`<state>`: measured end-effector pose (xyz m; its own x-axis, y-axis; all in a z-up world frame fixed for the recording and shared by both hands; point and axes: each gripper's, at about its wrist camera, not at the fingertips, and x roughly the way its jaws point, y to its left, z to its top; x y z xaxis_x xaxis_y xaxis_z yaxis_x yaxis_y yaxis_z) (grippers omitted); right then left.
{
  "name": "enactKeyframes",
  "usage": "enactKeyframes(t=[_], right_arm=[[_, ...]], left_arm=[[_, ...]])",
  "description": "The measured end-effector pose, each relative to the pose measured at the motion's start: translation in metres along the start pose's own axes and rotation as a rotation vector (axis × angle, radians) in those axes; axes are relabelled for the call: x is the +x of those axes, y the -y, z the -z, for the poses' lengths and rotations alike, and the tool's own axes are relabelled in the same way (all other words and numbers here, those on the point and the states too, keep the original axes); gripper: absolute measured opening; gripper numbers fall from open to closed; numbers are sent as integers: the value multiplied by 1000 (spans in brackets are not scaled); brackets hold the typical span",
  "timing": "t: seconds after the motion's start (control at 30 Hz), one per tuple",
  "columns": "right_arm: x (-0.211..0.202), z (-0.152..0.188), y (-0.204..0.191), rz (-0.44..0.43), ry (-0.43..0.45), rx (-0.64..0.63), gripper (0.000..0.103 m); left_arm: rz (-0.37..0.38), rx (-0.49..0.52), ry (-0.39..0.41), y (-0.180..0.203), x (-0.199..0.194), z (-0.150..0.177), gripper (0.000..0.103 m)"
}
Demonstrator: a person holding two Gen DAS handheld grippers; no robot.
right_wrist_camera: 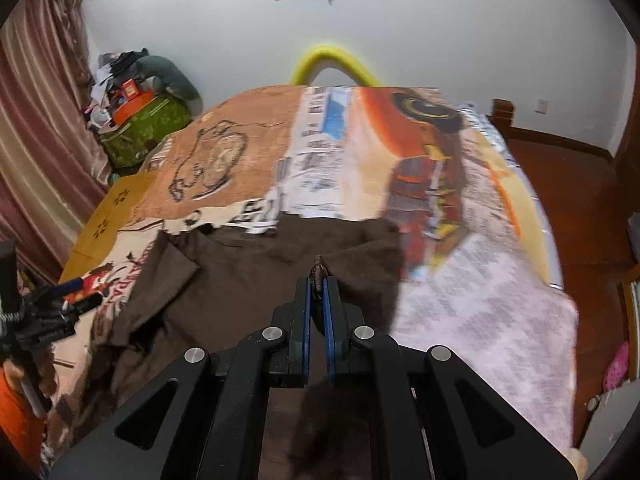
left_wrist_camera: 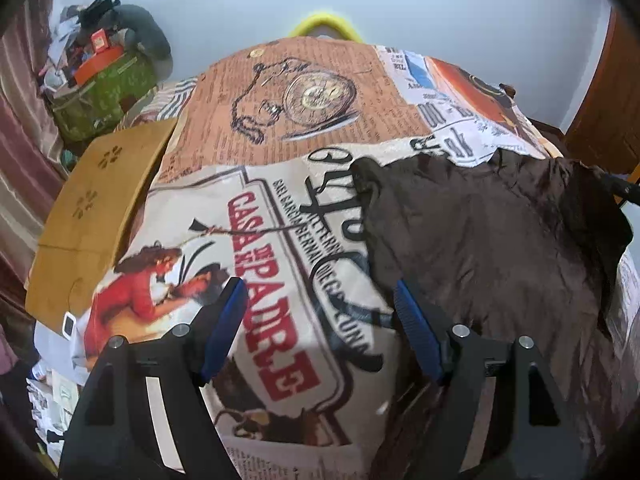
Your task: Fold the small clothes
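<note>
A brown garment (right_wrist_camera: 256, 280) is spread on a bed covered by a printed bedspread (left_wrist_camera: 280, 128) with newspaper text, a pocket-watch drawing and a red-lettered poster motif. The garment lies wrinkled, toward the near part of the bed, one sleeve (right_wrist_camera: 172, 264) folded out at its left side.

The right hand-held gripper (right_wrist_camera: 319, 284) is seen pressed together, a pinch of the brown fabric caught between its blue pads and poking out beyond the tips.

The left hand-held gripper (left_wrist_camera: 320, 292) is seen spread wide above the bedspread, nothing between its blue pads (left_wrist_camera: 224, 320); the garment's left edge lies just beside its right finger. No contact with the cloth can be made out.

A yellow-brown cardboard sheet (left_wrist_camera: 92, 216) is noted at the bed's left edge, a cluttered green box (right_wrist_camera: 144, 128) beyond it by the curtain (right_wrist_camera: 36, 120). A yellow curved tube (right_wrist_camera: 332, 64) shows behind the bed's far end.
</note>
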<state>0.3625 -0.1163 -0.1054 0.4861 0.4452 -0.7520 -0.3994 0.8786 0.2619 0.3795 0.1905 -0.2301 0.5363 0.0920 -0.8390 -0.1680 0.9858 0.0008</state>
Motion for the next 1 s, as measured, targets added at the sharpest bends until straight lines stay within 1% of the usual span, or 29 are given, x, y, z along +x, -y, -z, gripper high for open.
enactKeyframes(t=[0.13,0.23,0.3,0.37,0.43,0.5,0.53,0.6,0.7,0.8,0.87,0.93,1.0], right_arm=[[24,-2,-28,-32,-21,-20,5],[38,0,-47,-55,-36,-29,6],[44,1,-58,-76,-52,-32,8],[44,1,-63,-102,-62,-24,8],[35,1,-66,-114,-62,-31,10],[19,0,-68,-91,-38,-81,17],[13,0,-67,-70,-27,-105,19],[-5,4,-64,-19,-3,-152,26],[-17,12,-51,30,1,-169,35],[-18,20,-29,69,-16,-148,37],[-12,20,-16,71,-36,-115,37],[-5,20,-5,67,-51,-84,38],[6,17,4,54,-69,-63,39]], left_arm=[[13,-13,-19,-8,3,9,75],[16,-14,-17,-12,2,12,75],[13,-13,-14,-13,3,14,75],[4,-17,-19,-13,6,14,75],[15,-35,-35,-13,11,13,75],[36,-47,-49,-10,13,13,75],[39,-45,-48,-8,12,13,75],[34,-28,-40,-3,8,12,75],[25,0,-20,6,2,9,75],[24,4,-16,9,2,0,75],[27,-2,-17,10,7,-9,75],[42,-15,-28,11,18,-20,75],[60,-36,-65,11,38,-32,75]])
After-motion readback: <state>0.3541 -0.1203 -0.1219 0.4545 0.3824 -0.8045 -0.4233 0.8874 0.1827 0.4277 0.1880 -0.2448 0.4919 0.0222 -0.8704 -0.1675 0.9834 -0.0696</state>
